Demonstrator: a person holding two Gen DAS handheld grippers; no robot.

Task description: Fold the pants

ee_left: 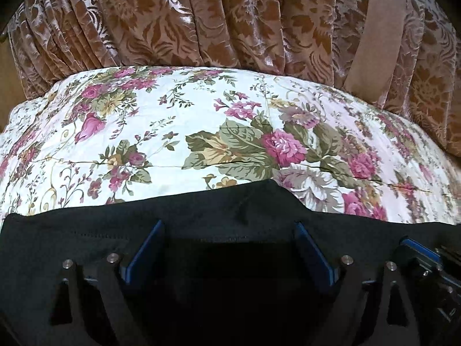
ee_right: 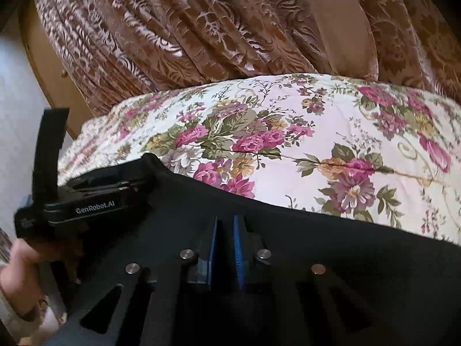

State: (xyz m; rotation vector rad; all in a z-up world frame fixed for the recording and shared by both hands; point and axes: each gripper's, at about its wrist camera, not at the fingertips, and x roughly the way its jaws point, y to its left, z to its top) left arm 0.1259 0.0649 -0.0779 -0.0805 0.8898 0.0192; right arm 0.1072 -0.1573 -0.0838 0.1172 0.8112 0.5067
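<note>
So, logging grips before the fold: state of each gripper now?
Left gripper: open, over the black pants.
Right gripper: shut; whether it pinches fabric cannot be told.

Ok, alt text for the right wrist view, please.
The right gripper, blue pads nearly together, is over black pants lying on a floral bedspread. At left a hand holds the left gripper; patterned brown curtains hang behind.

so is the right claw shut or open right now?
Shut. In its own wrist view the right claw has its blue pads nearly together above the black pants; whether cloth is pinched between them cannot be told.
</note>
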